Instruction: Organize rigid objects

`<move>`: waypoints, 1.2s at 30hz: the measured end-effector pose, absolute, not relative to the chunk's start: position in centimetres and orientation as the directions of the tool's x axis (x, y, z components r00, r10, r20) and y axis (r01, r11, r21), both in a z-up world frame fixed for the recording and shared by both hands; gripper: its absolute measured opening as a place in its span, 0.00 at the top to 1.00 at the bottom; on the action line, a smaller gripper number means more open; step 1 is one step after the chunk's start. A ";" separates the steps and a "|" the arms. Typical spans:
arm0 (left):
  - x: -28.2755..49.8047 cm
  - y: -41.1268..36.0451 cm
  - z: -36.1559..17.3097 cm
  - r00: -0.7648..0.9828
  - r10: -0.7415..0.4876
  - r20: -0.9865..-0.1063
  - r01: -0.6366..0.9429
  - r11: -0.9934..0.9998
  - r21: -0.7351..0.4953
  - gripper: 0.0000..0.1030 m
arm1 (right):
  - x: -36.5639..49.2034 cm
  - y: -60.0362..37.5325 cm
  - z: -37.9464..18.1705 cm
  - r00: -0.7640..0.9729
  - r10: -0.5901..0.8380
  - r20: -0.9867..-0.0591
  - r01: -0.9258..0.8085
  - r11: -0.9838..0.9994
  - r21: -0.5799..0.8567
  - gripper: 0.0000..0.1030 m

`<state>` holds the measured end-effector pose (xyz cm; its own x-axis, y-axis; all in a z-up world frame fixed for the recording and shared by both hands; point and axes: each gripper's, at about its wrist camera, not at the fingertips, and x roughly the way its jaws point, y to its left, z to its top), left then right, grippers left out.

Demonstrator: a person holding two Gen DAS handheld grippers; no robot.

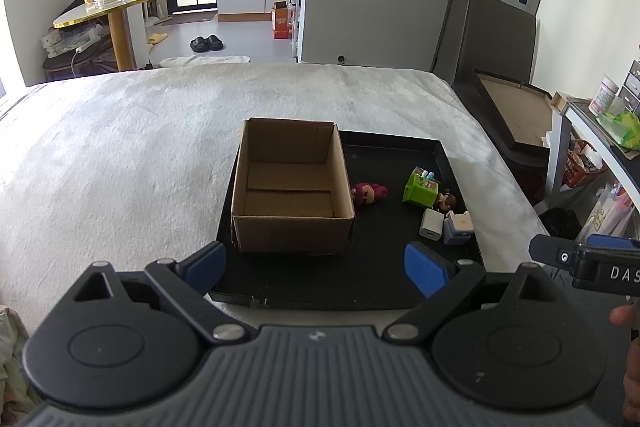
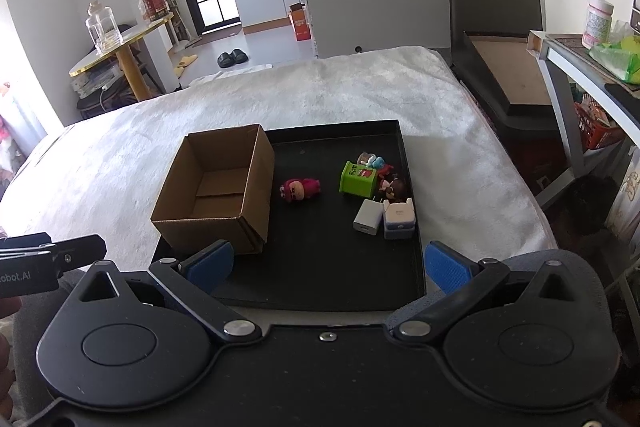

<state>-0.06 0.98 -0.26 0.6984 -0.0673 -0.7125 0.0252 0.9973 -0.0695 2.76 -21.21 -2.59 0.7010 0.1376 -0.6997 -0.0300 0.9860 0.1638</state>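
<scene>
Nearest the cameras, the left claw [image 1: 316,267] hung with its blue pads spread wide and nothing between them, over the near edge of the black tray [image 1: 360,291]; the right claw [image 2: 328,265] was likewise spread and empty, at the tray's near rim. The tray lay on the bed [image 1: 120,147], and all places below are given from the tray. On its left half stood the open cardboard box [image 1: 290,187], apparently empty; just right of the box lay a pink figure [image 2: 300,189] on its side; towards the right wall sat a white charger [image 2: 366,217] touching a pale blue-and-white cube [image 2: 398,221]; behind those, a green toy box [image 2: 358,181], a brown-haired figure [image 2: 392,189] and some small pale pieces I could not identify, all crowded together. Nothing appeared to be sorted yet. The risk, I judged, lay in that crowding: wide pads lowered onto the charger could nudge the cube or catch both; the rounded pink figure might roll or slip; a careless drop could shift the light box on the tray.
</scene>
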 end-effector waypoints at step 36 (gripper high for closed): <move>-0.5 1.4 -0.2 0.705 -0.070 -0.706 -0.001 0.995 -0.099 0.07 | 2.6 -21.3 -3.2 0.700 0.125 -0.703 -0.004 0.985 0.170 0.00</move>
